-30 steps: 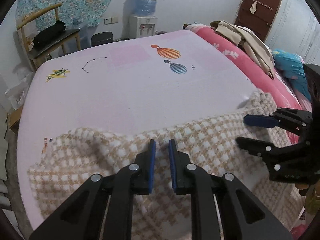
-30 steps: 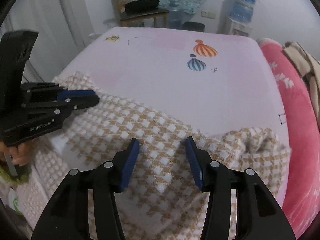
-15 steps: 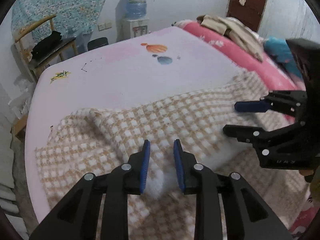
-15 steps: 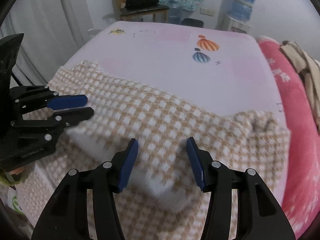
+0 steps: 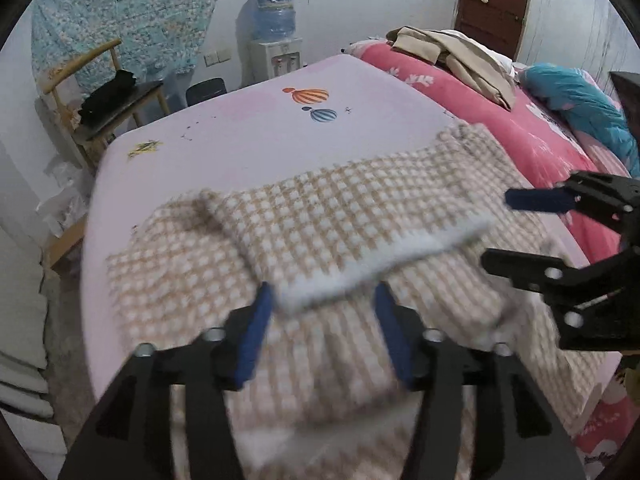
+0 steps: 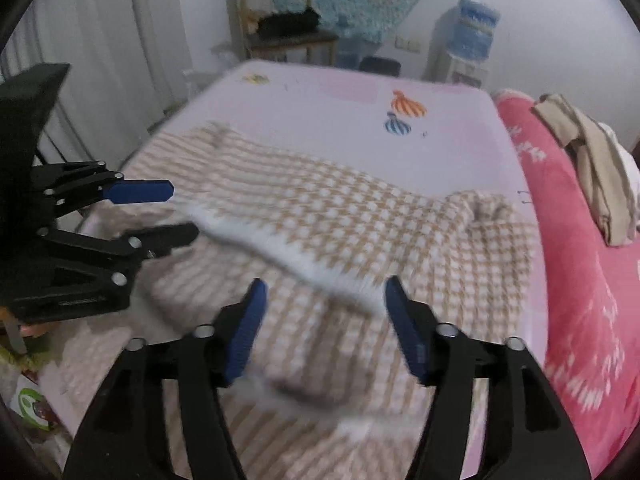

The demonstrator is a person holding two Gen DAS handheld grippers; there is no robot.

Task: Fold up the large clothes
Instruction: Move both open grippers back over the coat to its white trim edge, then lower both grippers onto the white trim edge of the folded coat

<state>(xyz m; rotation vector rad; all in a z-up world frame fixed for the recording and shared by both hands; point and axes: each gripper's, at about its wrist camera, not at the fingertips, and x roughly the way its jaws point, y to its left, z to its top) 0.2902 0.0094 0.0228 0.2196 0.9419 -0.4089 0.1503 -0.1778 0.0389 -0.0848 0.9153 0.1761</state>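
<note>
Left wrist view: folded checked garment (image 5: 340,216) lies beyond both grippers' opening, empty jaws.

**Cloth, plastic and wood**

The beige-and-white checked fleece garment (image 5: 352,216) looks thick, soft and nubbly, with a fuzzy pale underside at its folded edge. Under it, the pale pink printed bedsheet (image 5: 248,136) is smooth, matt cloth. The black gripper arms look like matt plastic, with shiny metal screws and blue pads (image 6: 244,332). The chair (image 5: 84,80) is bare, pale wood.

A home bedroom is shown: a bed (image 5: 248,128) is flanked by a chair (image 5: 100,92) and water dispenser (image 5: 276,40).
</note>
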